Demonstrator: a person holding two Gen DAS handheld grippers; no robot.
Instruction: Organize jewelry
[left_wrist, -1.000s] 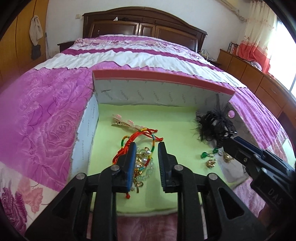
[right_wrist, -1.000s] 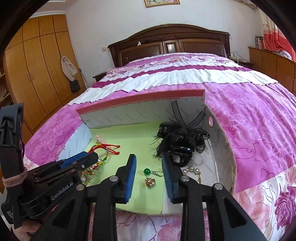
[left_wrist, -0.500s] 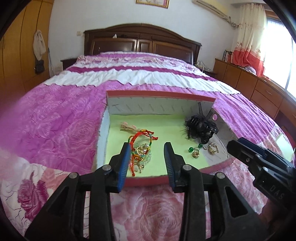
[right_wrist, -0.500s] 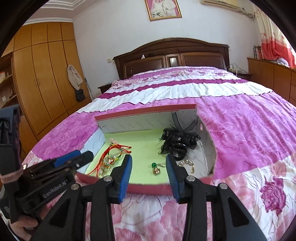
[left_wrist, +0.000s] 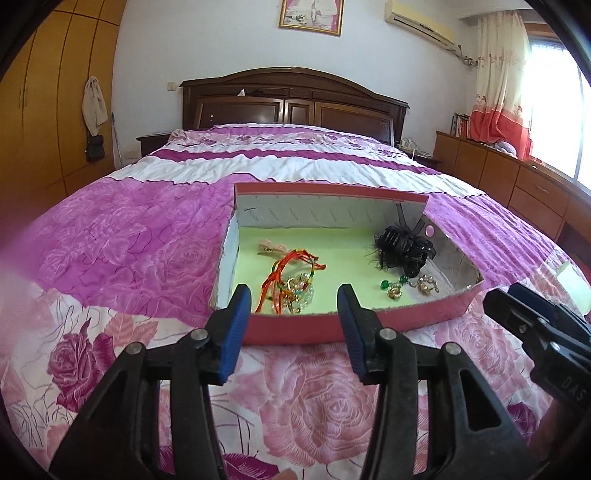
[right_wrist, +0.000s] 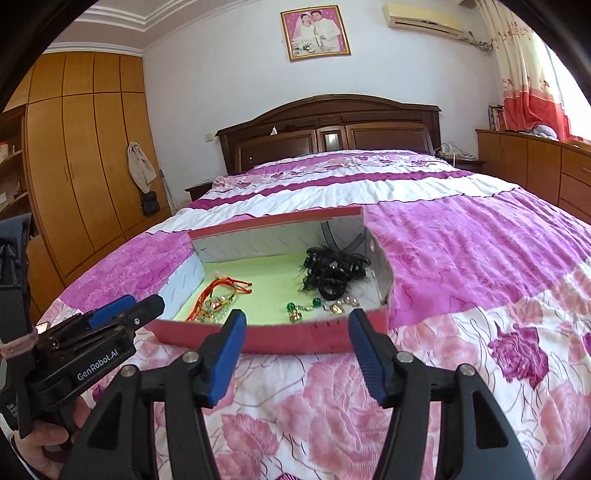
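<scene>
Nearest, left gripper (left_wrist: 293, 325) w/ blue-padded black fingers, jaws apart & just been opening, nothing btwn them; hovering over pink-rose quilt (left_wrist: 317, 402), short of the box. Same for right gripper (right_wrist: 295, 343): jaws wide, just been opening, nothing in them. Beyond, shallow red-rimmed cardboard box w/ pale green floor (left_wrist: 295, 330) lying on the bed. Inside, left part: tangle of red-orange cord bracelets & clear beads (left_wrist: 291, 282), pink hair clip (left_wrist: 271, 248) behind it. Right part: green-bead gold earrings (left_wrist: 391, 290) near front wall, black feathered claw clip (left_wrist: 404, 247) in back corner. Farther off, dark wooden headboard (right_wrist: 332, 129), framed photo (right_wrist: 316, 31) on wall.
</scene>
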